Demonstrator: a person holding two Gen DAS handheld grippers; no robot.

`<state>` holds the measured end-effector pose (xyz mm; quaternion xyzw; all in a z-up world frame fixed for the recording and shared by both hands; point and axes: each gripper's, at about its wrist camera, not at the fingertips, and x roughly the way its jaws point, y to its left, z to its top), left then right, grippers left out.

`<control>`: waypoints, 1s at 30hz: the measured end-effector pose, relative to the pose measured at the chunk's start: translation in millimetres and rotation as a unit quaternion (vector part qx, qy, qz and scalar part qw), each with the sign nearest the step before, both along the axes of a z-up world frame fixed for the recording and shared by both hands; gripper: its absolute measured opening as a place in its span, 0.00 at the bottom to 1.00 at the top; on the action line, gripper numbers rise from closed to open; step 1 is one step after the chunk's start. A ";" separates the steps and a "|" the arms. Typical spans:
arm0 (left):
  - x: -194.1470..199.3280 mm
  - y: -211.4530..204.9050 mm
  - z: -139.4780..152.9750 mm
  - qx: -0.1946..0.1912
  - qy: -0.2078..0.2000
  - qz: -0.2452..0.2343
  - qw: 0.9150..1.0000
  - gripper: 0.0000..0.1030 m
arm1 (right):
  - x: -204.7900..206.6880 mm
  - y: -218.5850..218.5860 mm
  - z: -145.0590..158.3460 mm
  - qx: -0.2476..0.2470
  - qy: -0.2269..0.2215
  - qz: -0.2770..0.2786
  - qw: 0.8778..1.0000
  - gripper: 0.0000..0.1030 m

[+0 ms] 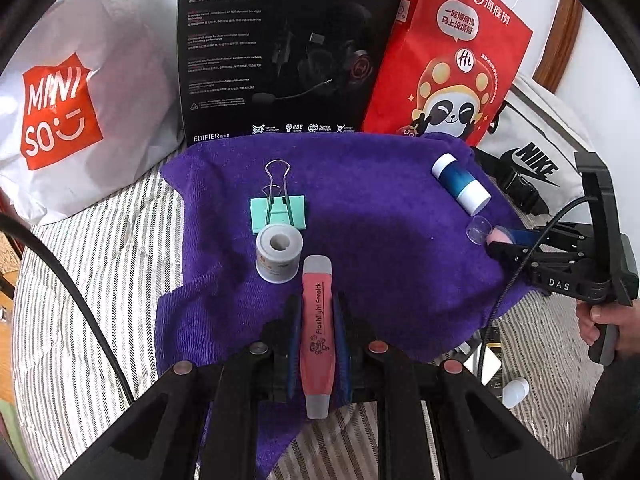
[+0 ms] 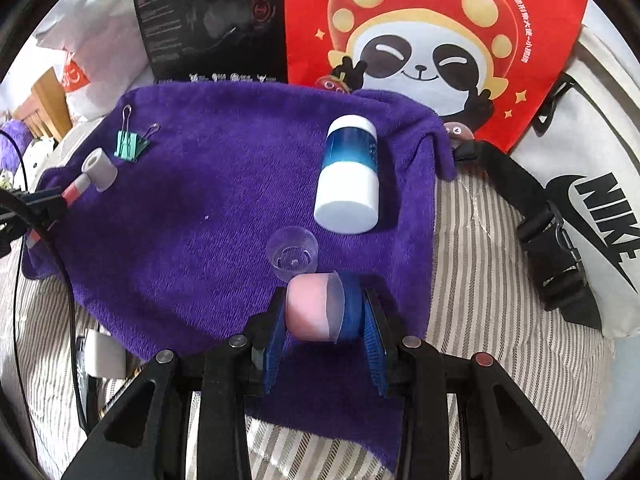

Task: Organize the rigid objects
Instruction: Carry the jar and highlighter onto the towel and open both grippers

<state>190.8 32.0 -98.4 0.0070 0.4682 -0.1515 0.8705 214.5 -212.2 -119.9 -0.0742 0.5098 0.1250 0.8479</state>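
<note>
A purple towel (image 1: 380,240) (image 2: 208,200) lies on a striped bed. My left gripper (image 1: 318,308) is shut on a red flashlight earpick (image 1: 318,332), its tip next to a grey tape roll (image 1: 279,253) (image 2: 100,170). A green binder clip (image 1: 278,208) (image 2: 130,145) lies behind the roll. My right gripper (image 2: 324,312) (image 1: 502,242) is shut on a pink capsule-shaped object (image 2: 310,306) at the towel's right front. A clear plastic cap (image 2: 293,254) (image 1: 479,230) sits just ahead of it. A blue and white bottle (image 2: 348,178) (image 1: 460,184) lies on its side beyond.
Behind the towel stand a black Edifier headset box (image 1: 288,48), a red panda paper bag (image 1: 452,60) (image 2: 432,32) and a white Miniso bag (image 1: 72,100). A white Nike bag (image 2: 580,184) with black strap lies right. A white charger (image 2: 104,354) lies at the towel's front edge.
</note>
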 end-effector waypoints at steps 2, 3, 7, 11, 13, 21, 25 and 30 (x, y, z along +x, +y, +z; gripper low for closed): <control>1.9 -0.1 -1.6 -0.001 0.002 0.000 1.000 0.15 | 1.0 -0.4 -0.3 0.002 -0.004 -0.002 1.000 0.35; 2.7 0.4 -2.4 0.000 0.004 0.001 1.000 0.15 | 1.8 -0.5 -0.3 0.003 -0.009 -0.005 1.000 0.35; 7.6 -0.8 -8.0 0.009 0.014 0.001 1.000 0.15 | 7.7 1.3 -2.0 0.012 -0.020 -0.009 1.000 0.35; 13.7 -3.2 -11.8 0.023 0.018 -0.006 1.000 0.15 | 9.0 5.0 -4.6 0.006 -0.029 -0.009 1.000 0.35; 15.8 -3.0 -13.3 0.022 0.019 -0.008 1.000 0.15 | 9.6 5.2 -5.3 0.008 -0.032 -0.008 0.999 0.35; 26.8 -3.5 -25.5 0.032 0.026 -0.005 0.999 0.15 | 9.1 3.8 -5.8 0.011 -0.040 -0.006 0.999 0.35; 25.4 -7.3 -26.5 0.046 0.023 -0.007 0.999 0.15 | 8.2 3.1 -5.9 0.010 -0.042 -0.004 0.999 0.35; 25.8 -9.0 -27.0 0.053 0.024 -0.006 0.998 0.16 | 6.8 2.7 -6.3 0.010 -0.045 0.004 0.999 0.35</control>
